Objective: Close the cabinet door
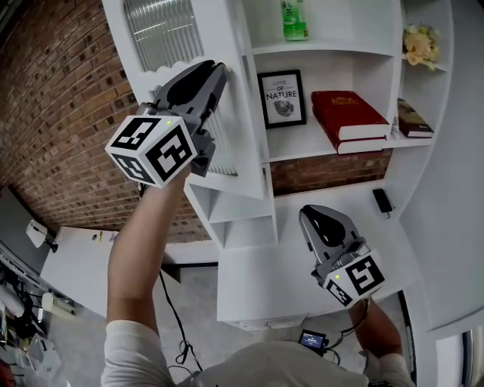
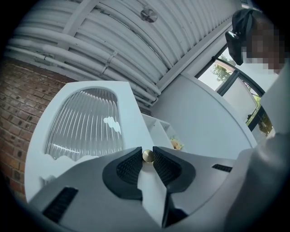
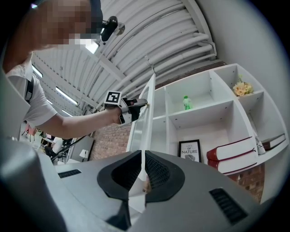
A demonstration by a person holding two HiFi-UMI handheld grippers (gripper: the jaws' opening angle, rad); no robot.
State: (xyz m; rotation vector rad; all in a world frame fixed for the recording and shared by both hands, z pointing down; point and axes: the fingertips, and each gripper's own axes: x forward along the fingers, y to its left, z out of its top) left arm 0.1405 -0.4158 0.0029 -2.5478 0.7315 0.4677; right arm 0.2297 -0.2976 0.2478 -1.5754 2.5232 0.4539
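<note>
The white cabinet door (image 1: pixel 236 155) with a ribbed glass pane (image 1: pixel 162 30) stands partly open to the left of the shelves. In the left gripper view, my left gripper (image 2: pixel 147 159) is shut on the door's small brass knob (image 2: pixel 147 156), one pad on each side. From the head view, that left gripper (image 1: pixel 219 69) reaches up against the door's front. In the right gripper view the door (image 3: pixel 147 113) shows edge-on, with the left gripper (image 3: pixel 136 106) at it. My right gripper (image 1: pixel 308 215) hangs lower, in front of the white cabinet base, shut with nothing in it (image 3: pixel 142 158).
The open shelves hold a green bottle (image 1: pixel 294 19), a framed picture (image 1: pixel 282 98), two red books (image 1: pixel 349 117), another book (image 1: pixel 412 121) and flowers (image 1: pixel 420 45). A black remote (image 1: pixel 383 200) lies on the counter. A brick wall (image 1: pixel 60 91) stands to the left.
</note>
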